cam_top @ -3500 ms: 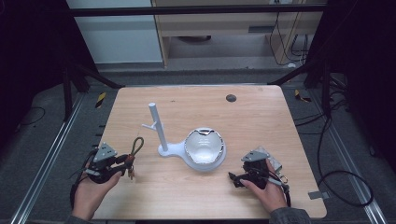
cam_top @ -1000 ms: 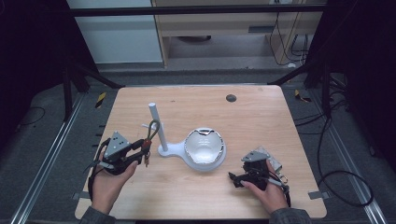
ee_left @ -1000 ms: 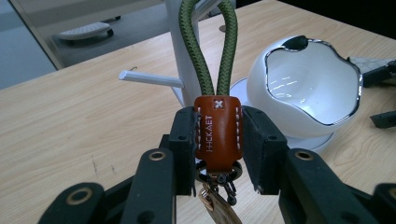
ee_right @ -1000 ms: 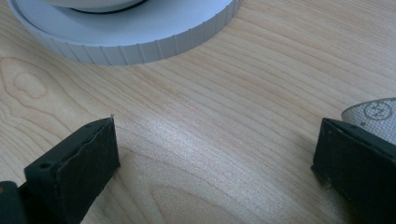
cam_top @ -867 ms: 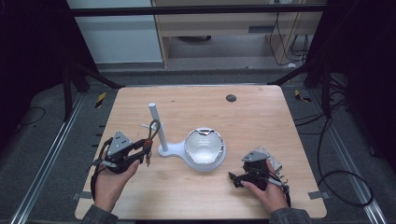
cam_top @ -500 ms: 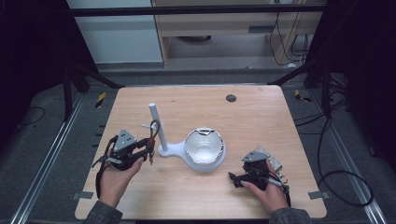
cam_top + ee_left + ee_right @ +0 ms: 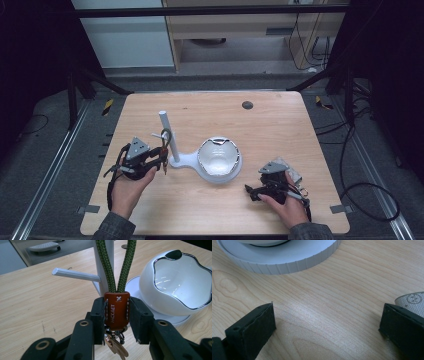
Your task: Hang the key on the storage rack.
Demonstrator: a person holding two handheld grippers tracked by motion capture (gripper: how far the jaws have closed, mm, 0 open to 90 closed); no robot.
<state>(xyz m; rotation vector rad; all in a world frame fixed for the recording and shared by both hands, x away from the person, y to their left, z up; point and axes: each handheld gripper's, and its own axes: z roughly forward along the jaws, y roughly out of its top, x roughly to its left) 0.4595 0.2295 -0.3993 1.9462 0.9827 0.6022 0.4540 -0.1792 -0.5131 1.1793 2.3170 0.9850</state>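
The left tool [image 7: 116, 315] clamps the keychain [image 7: 116, 310] by its leather tab, green loop [image 7: 117, 267] just before the stand's peg [image 7: 76, 275]; it should lift the loop over the peg's tip squarely. The right tool [image 7: 325, 327] rests wide open on the table [image 7: 342, 290].

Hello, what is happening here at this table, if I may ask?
A person works with a gripper in each hand. The left gripper is shut on the brown leather tab of a keychain, holding its green cord loop up beside the peg of a white stand; the loop is not yet on the peg. The right gripper rests open on the table, near the white bowl.
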